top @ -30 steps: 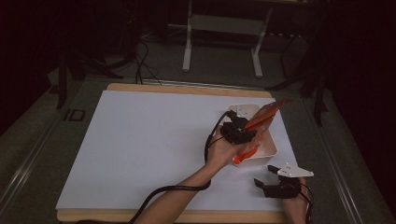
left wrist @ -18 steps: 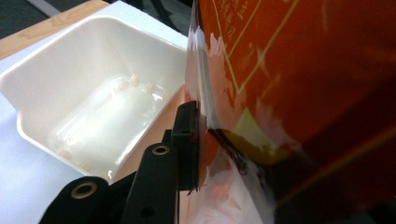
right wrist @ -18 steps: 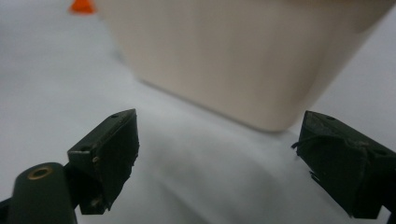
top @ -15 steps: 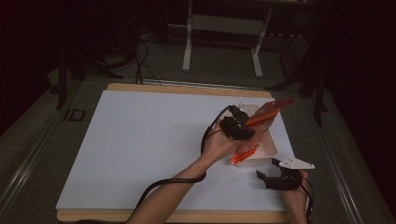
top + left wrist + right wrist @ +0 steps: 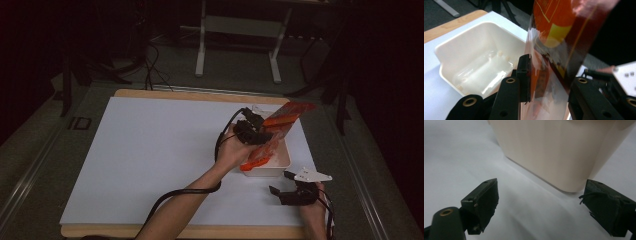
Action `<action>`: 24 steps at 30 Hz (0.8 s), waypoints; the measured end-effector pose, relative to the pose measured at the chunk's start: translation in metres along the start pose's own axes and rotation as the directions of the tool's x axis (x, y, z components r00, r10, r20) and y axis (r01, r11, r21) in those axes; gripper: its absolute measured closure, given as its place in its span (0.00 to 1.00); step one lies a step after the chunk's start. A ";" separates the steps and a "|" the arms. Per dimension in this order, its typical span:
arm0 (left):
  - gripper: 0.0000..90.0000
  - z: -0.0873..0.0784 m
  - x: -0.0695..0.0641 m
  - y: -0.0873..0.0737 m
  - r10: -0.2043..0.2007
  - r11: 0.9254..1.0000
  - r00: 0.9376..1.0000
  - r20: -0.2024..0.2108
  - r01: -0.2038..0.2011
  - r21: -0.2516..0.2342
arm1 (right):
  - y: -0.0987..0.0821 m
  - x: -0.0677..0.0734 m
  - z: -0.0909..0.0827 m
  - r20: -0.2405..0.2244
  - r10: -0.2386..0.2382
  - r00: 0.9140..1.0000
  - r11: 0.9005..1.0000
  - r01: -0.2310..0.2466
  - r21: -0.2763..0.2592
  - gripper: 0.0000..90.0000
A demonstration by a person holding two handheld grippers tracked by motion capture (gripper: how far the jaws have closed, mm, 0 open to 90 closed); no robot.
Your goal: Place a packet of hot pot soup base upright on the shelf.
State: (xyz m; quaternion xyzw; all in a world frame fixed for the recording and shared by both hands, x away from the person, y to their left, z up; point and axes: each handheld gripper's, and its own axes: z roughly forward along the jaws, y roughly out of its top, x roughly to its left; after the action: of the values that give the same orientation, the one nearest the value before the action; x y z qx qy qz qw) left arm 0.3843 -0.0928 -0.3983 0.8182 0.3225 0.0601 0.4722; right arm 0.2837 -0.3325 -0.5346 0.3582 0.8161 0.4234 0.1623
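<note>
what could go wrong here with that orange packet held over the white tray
The left gripper pinches the orange packet only at its thin clear edge, so it may slip or tear. The packet leans past the white tray, so anything poured could miss it. The right gripper sits open beside the tray, not steadying it, so a nudge might slide it.

packet [image 5: 564, 32]: orange-red, yellow patch, dark brown band, clear lower part
tray [image 5: 474, 52]: cream white
counter [image 5: 150, 150]: white top, pale wood edge
right tool [image 5: 289, 186]: black, grey plate
</note>
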 end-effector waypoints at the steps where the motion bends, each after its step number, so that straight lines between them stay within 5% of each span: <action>1: 0.80 -0.001 0.000 -0.002 -0.007 1.000 1.000 -0.011 0.007 -0.021 | 0.000 0.000 0.001 -0.002 -0.002 1.000 1.000 0.002 0.002 0.15; 7: 0.80 -0.006 -0.003 -0.010 -0.059 0.990 0.998 -0.028 0.055 -0.130 | 0.000 0.001 0.002 -0.003 -0.001 1.000 1.000 0.001 -0.002 0.15; 12: 0.80 0.000 -0.005 -0.028 -0.111 0.964 0.993 -0.031 0.100 -0.246 | -0.001 0.002 0.003 -0.003 -0.001 1.000 1.000 0.001 0.005 0.15; 15: 0.80 0.009 -0.004 -0.041 -0.094 0.967 0.995 -0.026 0.085 -0.242 | -0.001 0.002 0.003 -0.002 -0.002 1.000 1.000 0.002 0.007 0.15; 20: 0.80 0.013 0.010 -0.059 -0.135 0.954 0.990 0.030 0.138 -0.267 | -0.001 0.002 0.003 -0.001 -0.003 1.000 1.000 0.003 0.009 0.15; 22: 0.79 0.012 0.011 -0.059 -0.130 0.959 0.991 0.041 0.136 -0.247 | -0.001 0.002 0.004 0.001 -0.003 1.000 1.000 0.003 0.011 0.15; 24: 0.79 0.013 0.009 -0.055 -0.101 0.974 0.992 0.075 0.114 -0.198 | -0.001 0.003 0.005 0.003 -0.006 1.000 1.000 0.006 0.020 0.15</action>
State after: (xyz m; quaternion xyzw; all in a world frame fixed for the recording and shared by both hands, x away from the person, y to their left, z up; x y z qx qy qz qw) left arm 0.3707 -0.0777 -0.4519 0.7490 0.3431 0.0407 0.5654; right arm 0.2839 -0.3284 -0.5385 0.3580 0.8210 0.4144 0.1613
